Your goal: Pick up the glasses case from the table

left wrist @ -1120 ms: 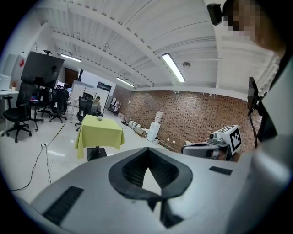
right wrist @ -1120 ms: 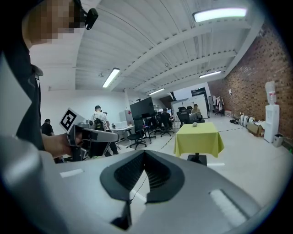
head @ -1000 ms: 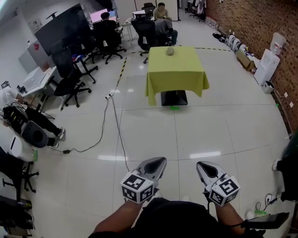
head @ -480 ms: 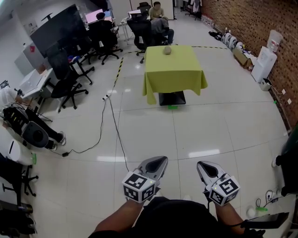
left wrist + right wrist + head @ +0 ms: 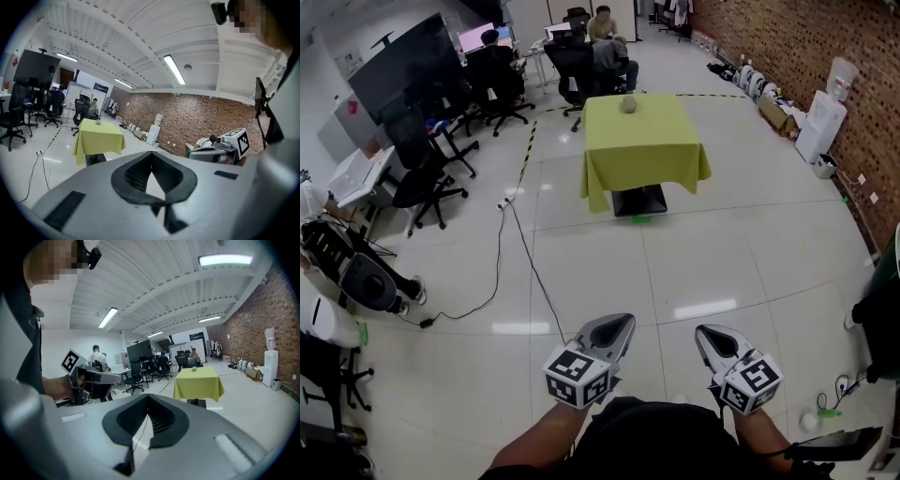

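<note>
Head view: left gripper [image 5: 622, 325] and right gripper [image 5: 705, 334] carried low by the body, likely mid-approach. Glasses case [image 5: 628, 104] sits at the far end of the yellow table [image 5: 643, 145], well apart.
Left gripper view: jaws clenched, empty.
Right gripper view: jaws clenched, empty; case ahead.

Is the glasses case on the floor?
No, the glasses case sits on top of the yellow-covered table.
</note>
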{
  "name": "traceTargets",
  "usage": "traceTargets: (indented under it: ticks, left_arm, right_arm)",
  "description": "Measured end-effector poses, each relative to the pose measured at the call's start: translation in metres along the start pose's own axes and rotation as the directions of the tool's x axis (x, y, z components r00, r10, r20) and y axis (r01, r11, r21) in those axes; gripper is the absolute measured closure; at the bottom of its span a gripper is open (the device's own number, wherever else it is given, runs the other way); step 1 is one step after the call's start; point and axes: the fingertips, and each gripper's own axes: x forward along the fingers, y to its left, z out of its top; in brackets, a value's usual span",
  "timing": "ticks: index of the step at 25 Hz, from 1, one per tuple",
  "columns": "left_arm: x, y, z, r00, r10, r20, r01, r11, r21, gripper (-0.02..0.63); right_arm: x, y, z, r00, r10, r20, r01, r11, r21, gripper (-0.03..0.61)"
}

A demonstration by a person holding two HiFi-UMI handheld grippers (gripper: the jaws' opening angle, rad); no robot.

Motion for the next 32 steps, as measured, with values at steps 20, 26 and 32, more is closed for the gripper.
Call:
traceTargets:
  ticks: [20, 26, 32]
  left_arm:
    - [-0.026, 0.036, 0.002, 0.999, -0.054, 0.005, 0.054, 0.998, 0.027, 0.607]
    - [-0.018, 0.045, 0.01, 0.999, -0.046, 0.01, 0.046, 0.999, 0.02, 0.607]
    - [-0.004, 0.058, 0.012, 1.0, -0.021, 0.003, 0.021, 1.0, 0.015, 0.607]
  right_arm:
    - [0.029, 0.036, 0.003, 0.999, -0.051, -0.015, 0.05, 0.998, -0.031, 0.575]
    - [0.044, 0.032, 0.01, 1.0, -0.026, -0.018, 0.025, 0.999, -0.034, 0.575]
    - [0.068, 0.015, 0.015, 1.0, 0.01, -0.01, -0.01, 1.0, -0.026, 0.575]
